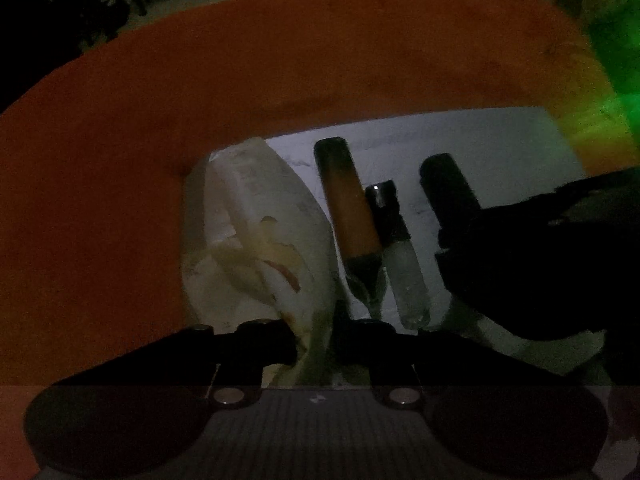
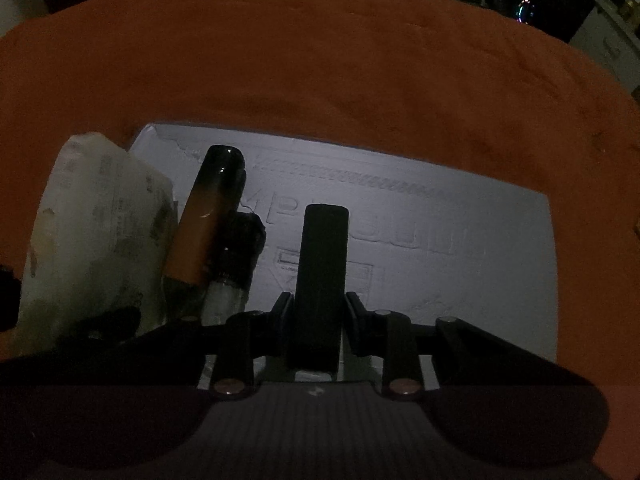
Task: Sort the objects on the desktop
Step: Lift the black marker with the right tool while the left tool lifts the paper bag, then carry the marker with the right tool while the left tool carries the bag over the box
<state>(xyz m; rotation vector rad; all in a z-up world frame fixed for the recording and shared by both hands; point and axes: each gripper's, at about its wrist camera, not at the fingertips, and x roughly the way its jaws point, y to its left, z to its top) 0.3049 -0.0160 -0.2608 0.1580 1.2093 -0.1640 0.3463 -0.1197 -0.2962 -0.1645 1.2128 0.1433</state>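
**Both grippers clamped over the white tray**

Nearest in the left wrist view, the left gripper (image 1: 316, 344) has its jaws drawn in tight on the lower end of a crinkled white packet (image 1: 256, 240), which lies at the left edge of the white tray (image 1: 480, 144) and hangs partly over the orange cloth (image 1: 280, 52). Only this view shows that pinch; from the right wrist the packet (image 2: 96, 232) is just a pale bulk at the tray's left side, its lower end hidden.

The right wrist view gives what the left cannot: the right gripper (image 2: 316, 308) closed on a dark cylinder (image 2: 320, 264), a finger pressing on each side, the cylinder standing up over the tray's embossed lettering (image 2: 400, 220). From the left, the same cylinder (image 1: 444, 188) pokes out of a black mass at the tray's right side.

Further in on the tray, between packet and cylinder, lie an orange tube with a dark cap (image 1: 348, 200) and, touching it, a clear tube with a black cap (image 1: 396, 248).

Beyond the tray the cloth runs back to a dim room.
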